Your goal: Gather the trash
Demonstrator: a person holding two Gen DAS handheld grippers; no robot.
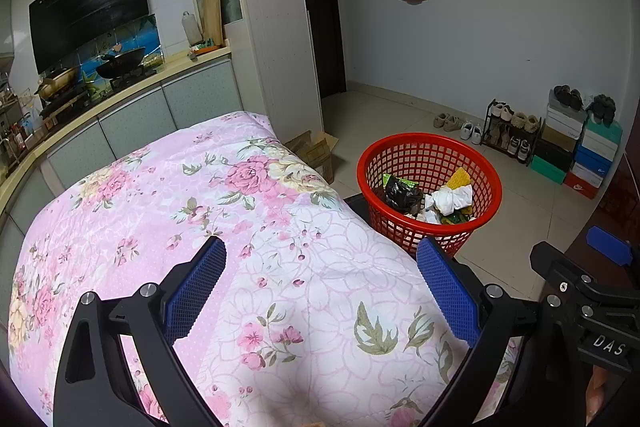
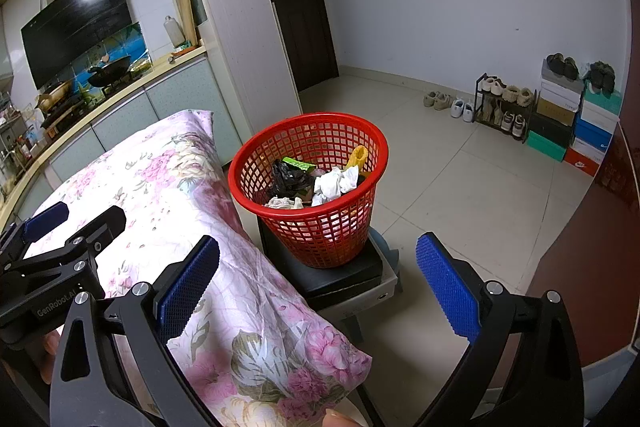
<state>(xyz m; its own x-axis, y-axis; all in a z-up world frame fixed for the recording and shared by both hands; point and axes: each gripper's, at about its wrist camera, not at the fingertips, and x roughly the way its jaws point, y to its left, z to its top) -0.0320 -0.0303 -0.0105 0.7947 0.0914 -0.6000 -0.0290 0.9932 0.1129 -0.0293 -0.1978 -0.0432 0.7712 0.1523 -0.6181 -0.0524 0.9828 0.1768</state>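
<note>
Both grippers spread wide and empty over the floral cloth, trash sitting in the red basket.

My left gripper [image 1: 320, 291] hangs released above the pink floral cloth [image 1: 248, 227]; my right gripper [image 2: 320, 287] is likewise spread, holding nothing, near the cloth's edge. The red basket [image 2: 256, 163] stands on a dark box [image 2: 340, 279] just beside the cloth and holds crumpled white paper [image 2: 334, 183], a black bag [image 2: 288, 177] and a yellow scrap [image 2: 357, 155]. I cannot make out what lies deeper inside; the cloth hides whatever it covers.
</note>
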